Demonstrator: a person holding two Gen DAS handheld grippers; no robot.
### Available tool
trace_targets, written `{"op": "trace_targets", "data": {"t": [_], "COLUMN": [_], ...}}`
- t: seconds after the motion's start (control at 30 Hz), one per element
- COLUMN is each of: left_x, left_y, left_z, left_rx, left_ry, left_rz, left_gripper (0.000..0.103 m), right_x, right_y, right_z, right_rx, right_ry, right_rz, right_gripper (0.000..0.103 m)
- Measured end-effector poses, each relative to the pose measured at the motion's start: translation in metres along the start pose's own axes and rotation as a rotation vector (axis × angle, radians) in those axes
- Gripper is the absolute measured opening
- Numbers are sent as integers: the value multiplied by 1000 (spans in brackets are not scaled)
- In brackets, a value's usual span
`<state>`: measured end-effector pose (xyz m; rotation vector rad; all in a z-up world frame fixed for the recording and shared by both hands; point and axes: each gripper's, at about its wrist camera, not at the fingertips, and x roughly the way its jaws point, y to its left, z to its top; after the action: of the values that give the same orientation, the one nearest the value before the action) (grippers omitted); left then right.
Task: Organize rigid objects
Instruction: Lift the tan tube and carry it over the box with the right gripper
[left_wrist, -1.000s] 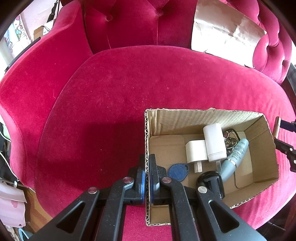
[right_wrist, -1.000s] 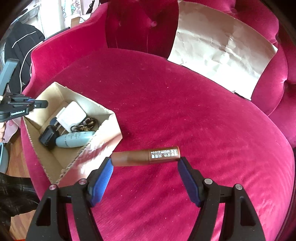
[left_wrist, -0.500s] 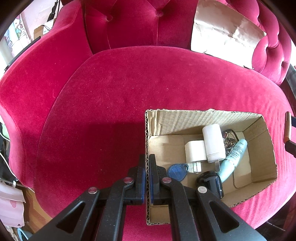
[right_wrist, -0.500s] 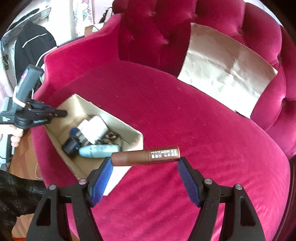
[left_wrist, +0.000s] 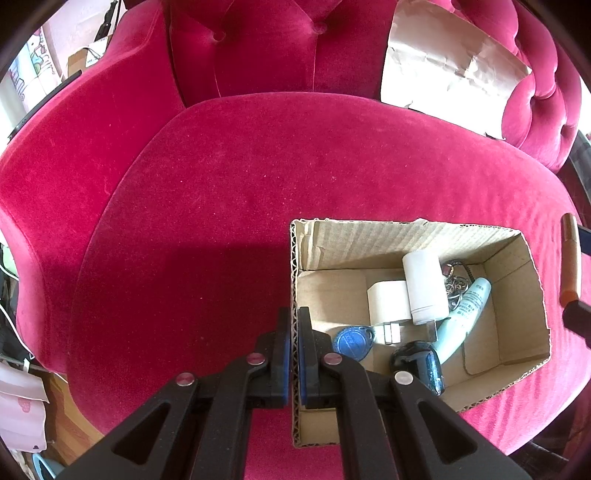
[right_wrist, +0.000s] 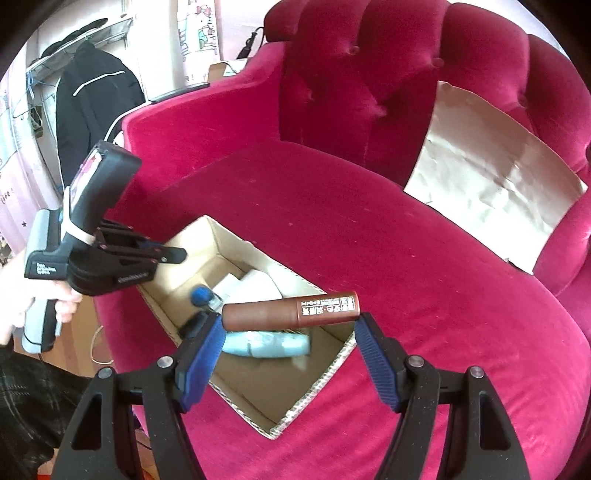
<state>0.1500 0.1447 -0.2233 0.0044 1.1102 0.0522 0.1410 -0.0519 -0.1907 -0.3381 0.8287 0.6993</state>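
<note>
**Tube over box, release not yet done**

Risks first:
- Brown tube is gripped end to end, lying crosswise between the pads. That hold looks marginal to me: any twist of the wrist and one end could slip off a pad, dropping it early.
- In the right wrist view it sits over the near corner of the box, not the middle. Let go here and it may hit the rim and roll onto the red sofa.
- Box is already crowded: pale blue tube, two white blocks, blue tag, a black item, keys in the far corner. A drop from height could bounce off these.
- Sofa cushion is soft, so the box could tip if the incoming tube or claw knocks a wall. Left claw is the only thing steadying it.

Claws:
- Right claw: spread wide, pads bearing on the two ends of the brown tube, nothing else touched. It hangs above the box, clear of the cardboard.
- Left claw: pressed together on the box's left wall, one finger inside, one outside, pinching the cardboard edge.

Tube location: in the air in the right claw, just above the box's near corner; also visible at the far right edge of the left wrist view, beyond the box's right wall.
</note>
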Motion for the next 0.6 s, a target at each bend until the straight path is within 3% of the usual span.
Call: {"op": "trace_targets", "data": {"t": [0.6], "left_x": [-2], "left_y": [1], "left_z": [0], "left_rx": [-1], "left_ry": [-1], "left_rz": [-4], "left_gripper": [3], "right_x": [34], "right_y": [21], "right_z": [-2], "right_rx": [74], "right_ry": [21], "right_rz": [-8], "right_gripper": [76]}}
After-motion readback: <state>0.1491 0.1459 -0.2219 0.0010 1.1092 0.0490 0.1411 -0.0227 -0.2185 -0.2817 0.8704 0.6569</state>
